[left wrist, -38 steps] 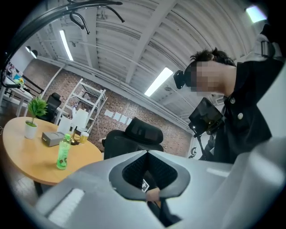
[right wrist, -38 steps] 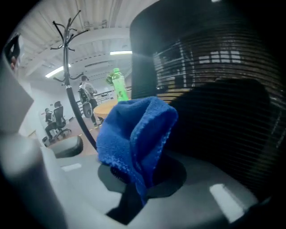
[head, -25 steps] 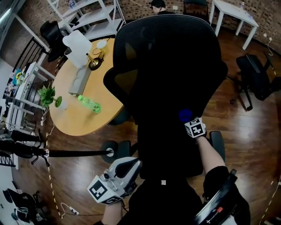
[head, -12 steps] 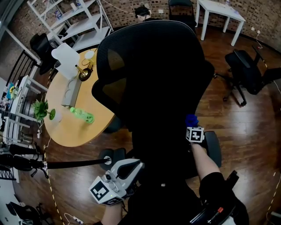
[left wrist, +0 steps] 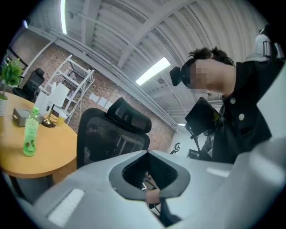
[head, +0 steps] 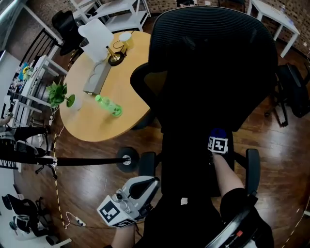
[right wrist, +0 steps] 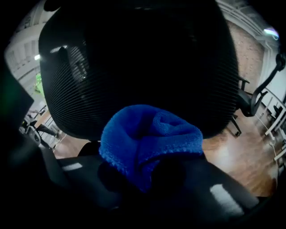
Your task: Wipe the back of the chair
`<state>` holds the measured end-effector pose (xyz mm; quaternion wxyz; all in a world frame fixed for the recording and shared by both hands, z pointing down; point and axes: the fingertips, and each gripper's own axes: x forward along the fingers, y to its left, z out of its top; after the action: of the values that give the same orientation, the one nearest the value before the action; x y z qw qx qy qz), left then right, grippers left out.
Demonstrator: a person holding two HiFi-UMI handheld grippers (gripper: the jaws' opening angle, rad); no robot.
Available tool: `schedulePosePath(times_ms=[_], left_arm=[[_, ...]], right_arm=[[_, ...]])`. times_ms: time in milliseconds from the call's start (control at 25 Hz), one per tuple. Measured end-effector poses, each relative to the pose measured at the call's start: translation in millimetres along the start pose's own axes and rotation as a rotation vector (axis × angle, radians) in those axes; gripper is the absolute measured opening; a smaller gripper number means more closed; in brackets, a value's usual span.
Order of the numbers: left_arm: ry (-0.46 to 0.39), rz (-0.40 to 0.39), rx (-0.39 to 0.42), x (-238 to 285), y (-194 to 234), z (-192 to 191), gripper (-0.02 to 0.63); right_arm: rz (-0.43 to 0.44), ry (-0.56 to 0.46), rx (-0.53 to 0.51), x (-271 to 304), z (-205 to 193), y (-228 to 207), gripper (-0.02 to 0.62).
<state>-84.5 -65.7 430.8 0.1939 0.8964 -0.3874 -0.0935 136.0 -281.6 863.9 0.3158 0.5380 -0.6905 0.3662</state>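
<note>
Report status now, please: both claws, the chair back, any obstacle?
Right claw shut on blue cloth, low at chair back. Left claw shut, empty. No obstacle seen.

**Open-plan office.** An office setting is being indicated by the furnishings around the round wooden table [head: 92,123], which is being taken as landmark. A black mesh office chair [head: 213,58] is being seen just right of it, white shelving [head: 114,9] beyond it, and a second office chair [head: 294,89] and white desk [head: 271,12] well to its right. Wood flooring [head: 87,189] is being shown beneath it, with a brick wall [left wrist: 111,87] and strip lights [left wrist: 152,71] above.
</note>
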Motion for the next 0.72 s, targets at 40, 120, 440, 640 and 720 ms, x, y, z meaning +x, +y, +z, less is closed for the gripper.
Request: schedulePosePath(times_ms=[40,120,440,640,720], left_arm=[[-0.002,0.010,0.004,-5.3,1.8,0.5,0.005],[-0.004,0.030,0.016,-15.3,3.9,2.0,0.005],[-0.044,0.187,0.035,-75.8,5.4,7.0,0.005],[-0.096,0.260,0.038,-101.5,4.3,13.5,0.005],[-0.097,0.269,0.048,-109.3,5.3,9.4,0.005]], right_arm=[[0.023,0.014,-0.031,6.2,0.6,17.8,0.052],[0.067,0.037,-0.081,16.0,1.3,52.1,0.052],[0.276,0.115,-0.176,27.5,-14.2,185.7,0.052],[0.362,0.120,-0.258,30.5,-22.2,239.8,0.052],[0.471,0.092,-0.288,24.6,-21.8,267.7,0.052]])
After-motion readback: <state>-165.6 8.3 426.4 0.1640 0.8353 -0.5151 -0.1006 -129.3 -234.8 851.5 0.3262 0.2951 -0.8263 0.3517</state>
